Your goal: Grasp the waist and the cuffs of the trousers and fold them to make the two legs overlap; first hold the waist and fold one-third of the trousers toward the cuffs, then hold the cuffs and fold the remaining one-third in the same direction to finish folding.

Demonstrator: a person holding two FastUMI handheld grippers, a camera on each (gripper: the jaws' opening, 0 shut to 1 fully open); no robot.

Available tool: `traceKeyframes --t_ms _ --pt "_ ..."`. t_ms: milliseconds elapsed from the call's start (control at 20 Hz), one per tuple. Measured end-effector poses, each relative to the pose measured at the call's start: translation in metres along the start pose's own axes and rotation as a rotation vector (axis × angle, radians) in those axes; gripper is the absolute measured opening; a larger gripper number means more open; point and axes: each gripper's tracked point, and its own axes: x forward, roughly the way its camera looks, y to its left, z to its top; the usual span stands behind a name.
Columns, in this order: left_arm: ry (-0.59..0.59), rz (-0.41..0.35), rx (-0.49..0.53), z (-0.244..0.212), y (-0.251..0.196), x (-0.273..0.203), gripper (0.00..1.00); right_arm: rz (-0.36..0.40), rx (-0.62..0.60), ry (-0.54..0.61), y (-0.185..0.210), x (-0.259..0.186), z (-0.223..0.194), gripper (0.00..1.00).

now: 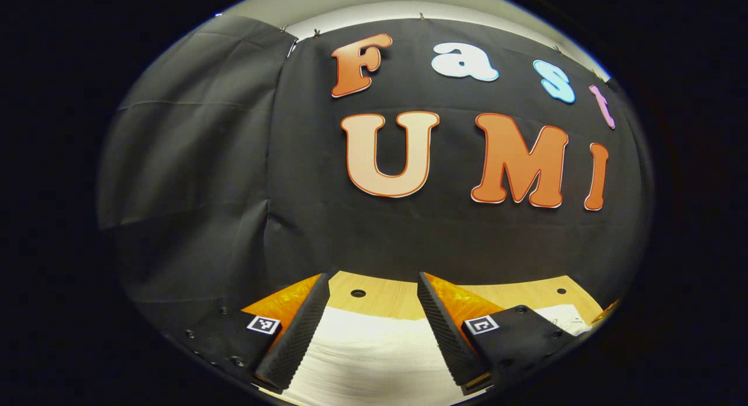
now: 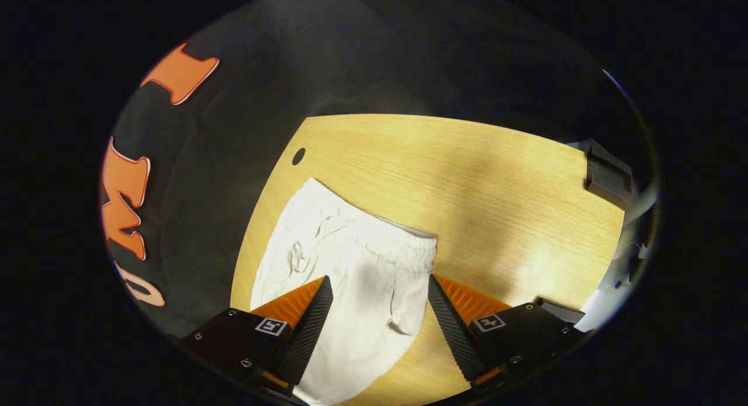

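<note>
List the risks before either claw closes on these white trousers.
1. The right claw hangs open over the trousers, which lie bunched and creased near the waistband; a grasp there may catch one layer, so the legs would not overlap evenly.
2. The left claw is open above white fabric with no edge visible between its fingers; it may pinch mid-cloth instead of the cuffs.
3. The trousers lie near the table edge and could be dragged off.
</note>
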Motion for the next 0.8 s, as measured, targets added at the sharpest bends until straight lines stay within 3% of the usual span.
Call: traceKeyframes --t_ms 250,550,650,800 --pt "0.036 0.034 -0.007 -0.011 0.016 0.013 0.99 -0.071 -0.01 0.021 -0.008 0.022 0.007 0.99" --pt "0.054 0.053 -0.016 -0.019 0.022 0.015 0.98 -0.105 0.003 0.043 -0.015 0.034 0.01 0.96" --pt "0.058 0.062 -0.011 -0.022 0.024 0.013 0.99 -0.123 -0.004 0.04 -0.023 0.036 0.009 0.84" --pt "0.073 0.074 -0.028 -0.028 0.028 0.011 0.99 -0.138 -0.008 0.047 -0.032 0.041 0.01 0.57"
